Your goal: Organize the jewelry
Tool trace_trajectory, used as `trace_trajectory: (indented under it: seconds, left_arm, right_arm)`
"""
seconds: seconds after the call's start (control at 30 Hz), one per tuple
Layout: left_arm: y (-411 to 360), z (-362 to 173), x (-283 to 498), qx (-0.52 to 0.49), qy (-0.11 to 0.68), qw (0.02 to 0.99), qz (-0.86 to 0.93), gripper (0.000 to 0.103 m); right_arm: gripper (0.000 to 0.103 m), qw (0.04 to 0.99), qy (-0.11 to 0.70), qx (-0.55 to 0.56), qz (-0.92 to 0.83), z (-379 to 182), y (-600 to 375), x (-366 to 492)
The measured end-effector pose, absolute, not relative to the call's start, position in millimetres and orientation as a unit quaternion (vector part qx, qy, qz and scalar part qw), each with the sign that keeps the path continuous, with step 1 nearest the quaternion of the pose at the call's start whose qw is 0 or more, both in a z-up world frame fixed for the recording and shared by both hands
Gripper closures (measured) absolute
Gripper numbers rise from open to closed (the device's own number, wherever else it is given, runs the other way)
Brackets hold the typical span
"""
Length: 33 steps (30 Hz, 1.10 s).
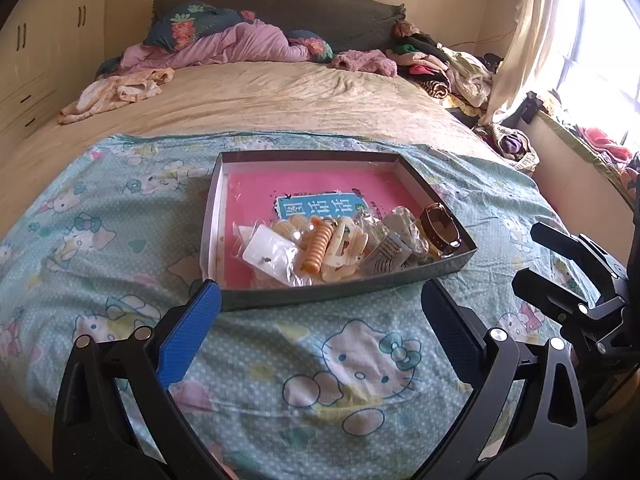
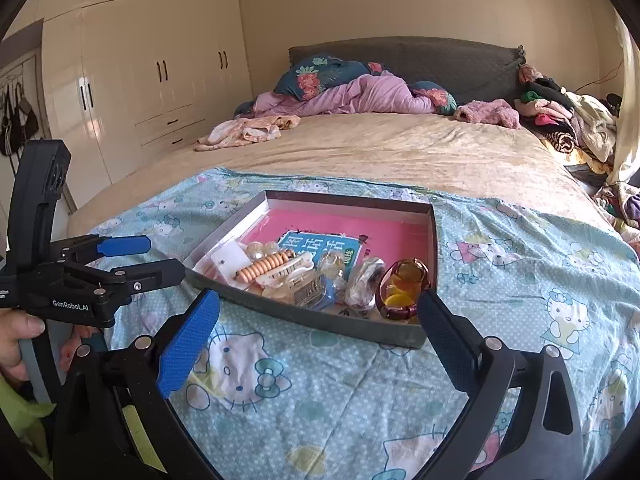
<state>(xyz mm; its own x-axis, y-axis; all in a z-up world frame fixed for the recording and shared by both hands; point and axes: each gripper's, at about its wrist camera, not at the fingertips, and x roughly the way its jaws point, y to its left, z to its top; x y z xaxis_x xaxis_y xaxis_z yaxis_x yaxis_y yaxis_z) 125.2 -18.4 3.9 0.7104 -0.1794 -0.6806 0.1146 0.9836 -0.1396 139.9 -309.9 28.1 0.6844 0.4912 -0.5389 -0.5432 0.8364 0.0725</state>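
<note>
A shallow grey tray [image 1: 218, 196] [image 2: 434, 232] lies on a Hello Kitty sheet, with a pink book [image 1: 260, 192] [image 2: 384, 236] in its bottom. At its near end lie an orange spiral hair tie [image 1: 318, 246] [image 2: 262, 268], cream hair clips [image 1: 346, 250] [image 2: 288, 270], small plastic bags with jewelry [image 1: 266, 254] and a dark red bangle [image 1: 442, 228] [image 2: 404, 288]. My left gripper [image 1: 320, 308] is open and empty, just short of the tray's near edge. My right gripper [image 2: 320, 320] is open and empty at the near edge by the bangle. Each gripper also shows in the other's view [image 1: 556, 256] [image 2: 160, 256].
The Hello Kitty sheet [image 1: 360, 360] [image 2: 520, 280] covers the bed's near end. Pillows and a purple quilt [image 1: 240, 44] lie by the headboard. A clothes pile [image 1: 448, 64] sits at the back right. Wardrobes [image 2: 160, 72] stand on the left, a window [image 1: 600, 40] on the right.
</note>
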Motion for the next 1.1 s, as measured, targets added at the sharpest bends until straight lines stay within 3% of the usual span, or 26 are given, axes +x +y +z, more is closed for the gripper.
trace_trajectory:
  seconds: [0.47,1.1]
  left_arm:
    - [-9.0,-17.2,83.5,-0.056,0.371,0.925,-0.061,0.009]
    - [-1.6,-10.2,73.6,-0.061,0.362,0.929,-0.054,0.009]
  right_arm:
    - [0.005,0.907,0.314,-0.036,0.28,-4.3,-311.1,106.9]
    - [0.005,0.912,0.301,-0.036,0.278,3.6,-310.6,94.5]
